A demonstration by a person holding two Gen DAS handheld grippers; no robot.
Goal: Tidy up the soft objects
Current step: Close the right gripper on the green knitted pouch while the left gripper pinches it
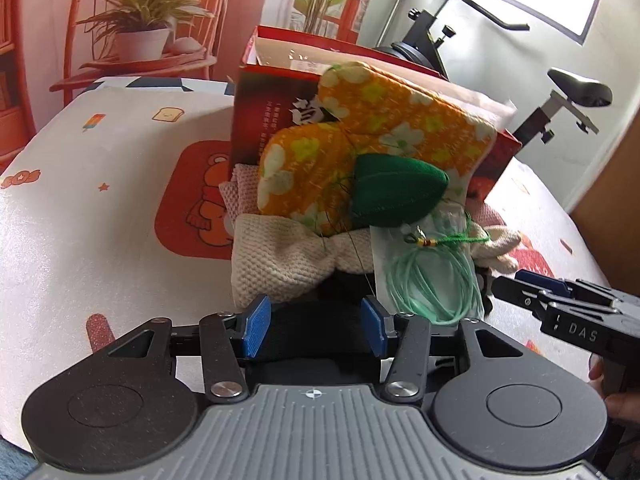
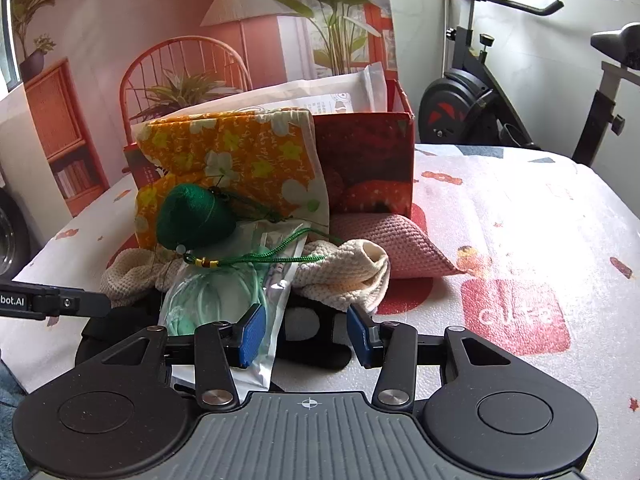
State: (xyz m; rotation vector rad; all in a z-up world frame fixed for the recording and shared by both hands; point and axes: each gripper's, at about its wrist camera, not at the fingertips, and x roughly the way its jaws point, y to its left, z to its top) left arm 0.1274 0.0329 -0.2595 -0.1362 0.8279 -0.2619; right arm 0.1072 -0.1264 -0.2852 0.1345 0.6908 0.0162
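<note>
- Across the tabletop (image 2: 520,216), a patterned cover carries everything; a red box (image 2: 368,160) stands toward the far edge, open at the top, with a white bag poking out of it.
- Against the box's near face leans an orange floral mitt (image 1: 384,128), the biggest soft piece in a heap.
- Under it lie a cream knit cloth (image 1: 280,264) and a pink knit cloth (image 2: 396,248), the pink one spreading out at the right of the heap.
- A clear packet (image 2: 224,292) of pale green cord lies on the near side, over something black.
- A green plush (image 1: 396,196) with a beaded cord sits on top of the mitt.
- Left claw (image 1: 315,326): fingers apart, nothing between them, tilted down at the black item and the cream cloth.
- Right claw (image 2: 306,334): fingers apart, straddling the packet's near end without pinching it.
- Judgement: sorting has barely begun; the heap looks untouched. Next move likely calls for closing on one piece and lifting it clear without snagging the cord.
</note>
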